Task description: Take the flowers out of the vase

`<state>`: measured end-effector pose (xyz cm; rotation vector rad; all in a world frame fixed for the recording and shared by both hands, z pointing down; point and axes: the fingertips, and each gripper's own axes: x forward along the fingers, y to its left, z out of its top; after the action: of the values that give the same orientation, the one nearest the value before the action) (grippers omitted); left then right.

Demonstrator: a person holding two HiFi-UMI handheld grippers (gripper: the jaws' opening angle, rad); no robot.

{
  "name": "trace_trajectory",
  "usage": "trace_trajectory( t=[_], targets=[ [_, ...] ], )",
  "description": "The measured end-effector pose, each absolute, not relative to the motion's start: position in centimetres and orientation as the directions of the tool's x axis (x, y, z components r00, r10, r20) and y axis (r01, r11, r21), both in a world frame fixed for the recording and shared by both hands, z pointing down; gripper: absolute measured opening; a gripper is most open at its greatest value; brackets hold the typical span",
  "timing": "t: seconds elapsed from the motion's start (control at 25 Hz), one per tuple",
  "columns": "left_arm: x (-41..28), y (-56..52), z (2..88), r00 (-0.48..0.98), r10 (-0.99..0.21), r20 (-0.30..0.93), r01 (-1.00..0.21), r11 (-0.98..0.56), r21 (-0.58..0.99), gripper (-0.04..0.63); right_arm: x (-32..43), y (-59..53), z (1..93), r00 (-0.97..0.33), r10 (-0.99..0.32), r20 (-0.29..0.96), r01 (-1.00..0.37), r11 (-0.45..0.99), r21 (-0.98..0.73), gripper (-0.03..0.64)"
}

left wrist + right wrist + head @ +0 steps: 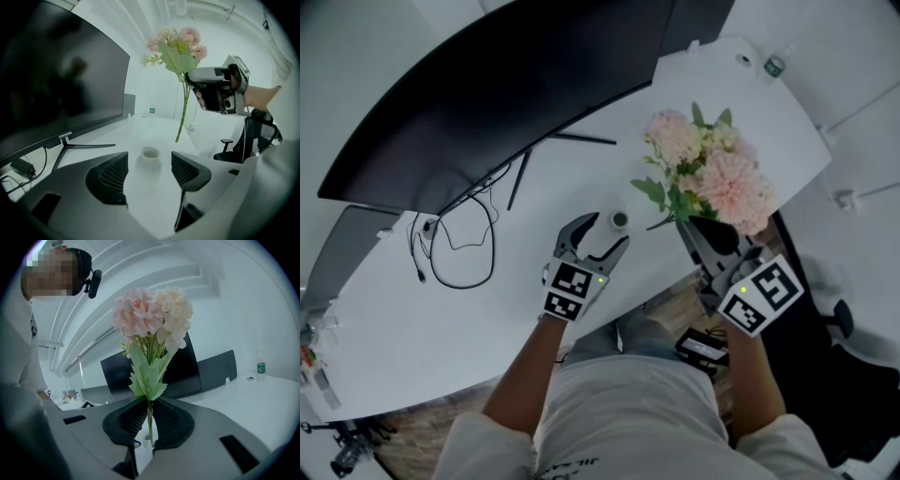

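White desk [403, 328], curved front edge. On it: big dark monitor [487, 84] at back left, resting on a thin-legged stand [523, 173]. Cable [461, 246] loops lay below the monitor, left of ctr. Small white vase [620, 221] stood upright near the front edge, right of the stand. Bottle [773, 66] w/ green label stood at the far right corner.

Two tools, left tool [607, 232] and right tool [149, 402]; one vase [149, 165]; one bunch of flowers [712, 173]; one bottle [773, 66]; one chair [228, 157].

Matt white vase [149, 165], smooth white table [412, 319], glossy black monitor [506, 84], mesh-textured fingers [108, 178]
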<state>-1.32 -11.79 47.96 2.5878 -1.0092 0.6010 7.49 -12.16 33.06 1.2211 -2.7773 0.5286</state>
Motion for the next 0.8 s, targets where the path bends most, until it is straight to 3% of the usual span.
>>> trace_trajectory(
  t=[0.24, 0.44, 0.8],
  targets=[
    [-2.6, -11.7, 45.1, 0.652, -0.617, 0.440, -0.727, -0.674, 0.133, 0.203, 7.5, -12.0, 33.0, -0.685, -0.701, 0.198, -0.725, 0.628, -0.284, 0.057],
    [-4.2, -11.7, 42.7, 0.620, -0.661, 0.422, -0.763, -0.633, 0.130, 0.030, 7.5, -11.9, 32.9, -0.687, -0.698, 0.202, -0.723, 0.628, -0.288, 0.057],
    [-3.9, -10.5, 37.3, 0.637, -0.668, 0.385, -0.765, -0.611, 0.205, 0.003, 7.3, -11.2, 31.5, -0.702, -0.677, 0.221, -0.710, 0.637, -0.300, 0.057]
  ],
)
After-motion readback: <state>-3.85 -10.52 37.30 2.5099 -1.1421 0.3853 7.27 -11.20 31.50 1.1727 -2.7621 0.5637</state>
